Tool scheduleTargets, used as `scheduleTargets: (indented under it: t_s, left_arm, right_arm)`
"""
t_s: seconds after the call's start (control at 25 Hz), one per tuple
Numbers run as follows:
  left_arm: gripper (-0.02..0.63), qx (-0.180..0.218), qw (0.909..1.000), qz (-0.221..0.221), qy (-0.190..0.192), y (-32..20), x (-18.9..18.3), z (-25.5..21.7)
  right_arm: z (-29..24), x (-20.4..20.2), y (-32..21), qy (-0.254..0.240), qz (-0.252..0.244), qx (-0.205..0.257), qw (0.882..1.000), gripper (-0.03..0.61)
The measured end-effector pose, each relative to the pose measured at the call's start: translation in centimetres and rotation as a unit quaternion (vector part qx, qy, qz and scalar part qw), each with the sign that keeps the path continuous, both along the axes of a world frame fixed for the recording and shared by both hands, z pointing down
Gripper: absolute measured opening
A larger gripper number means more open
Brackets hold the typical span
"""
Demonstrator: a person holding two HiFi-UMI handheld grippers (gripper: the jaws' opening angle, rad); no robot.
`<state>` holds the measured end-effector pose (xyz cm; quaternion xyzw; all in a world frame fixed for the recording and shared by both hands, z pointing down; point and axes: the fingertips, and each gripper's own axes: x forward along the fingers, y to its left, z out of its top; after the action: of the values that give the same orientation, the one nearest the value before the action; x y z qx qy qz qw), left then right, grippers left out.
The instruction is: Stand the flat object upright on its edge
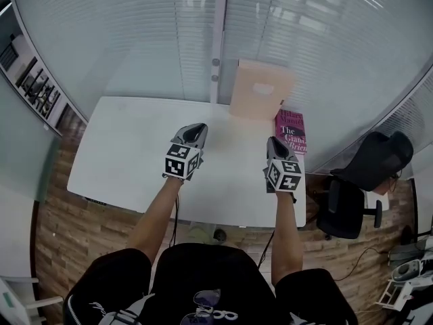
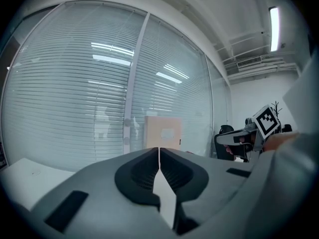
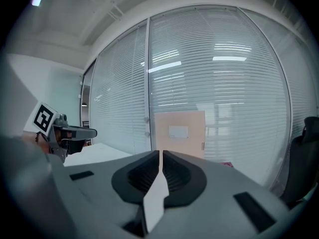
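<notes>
A flat beige board (image 1: 259, 90) stands upright at the back of the white table (image 1: 128, 154), leaning on the glass wall. It also shows in the left gripper view, board (image 2: 163, 132), and in the right gripper view, board (image 3: 179, 133). A pink book (image 1: 291, 131) lies flat to the right of it, with one corner of the book (image 3: 227, 164) showing in the right gripper view. My left gripper (image 1: 198, 130) and right gripper (image 1: 273, 143) hover over the table's middle, short of both objects. Both are shut with nothing between the jaws, which meet in each gripper view: left gripper (image 2: 159, 152), right gripper (image 3: 160, 154).
A wall of glass with blinds (image 1: 298, 26) runs behind the table. A black office chair (image 1: 358, 188) stands off the table's right end. The person's arms reach in from the near edge, above a wooden floor (image 1: 74, 249).
</notes>
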<state>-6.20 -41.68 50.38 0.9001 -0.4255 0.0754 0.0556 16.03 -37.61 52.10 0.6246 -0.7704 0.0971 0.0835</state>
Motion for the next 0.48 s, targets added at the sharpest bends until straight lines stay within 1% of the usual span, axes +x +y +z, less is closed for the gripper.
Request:
scheduleTargets:
  t_s: [0.48]
  left_arm:
    - [0.023,-0.005,1.0000,-0.007,0.001,1.2,-2.2,1.1]
  right_arm:
    - [0.5,-2.5,0.7,0.003,-0.015,0.001,1.000,0.023]
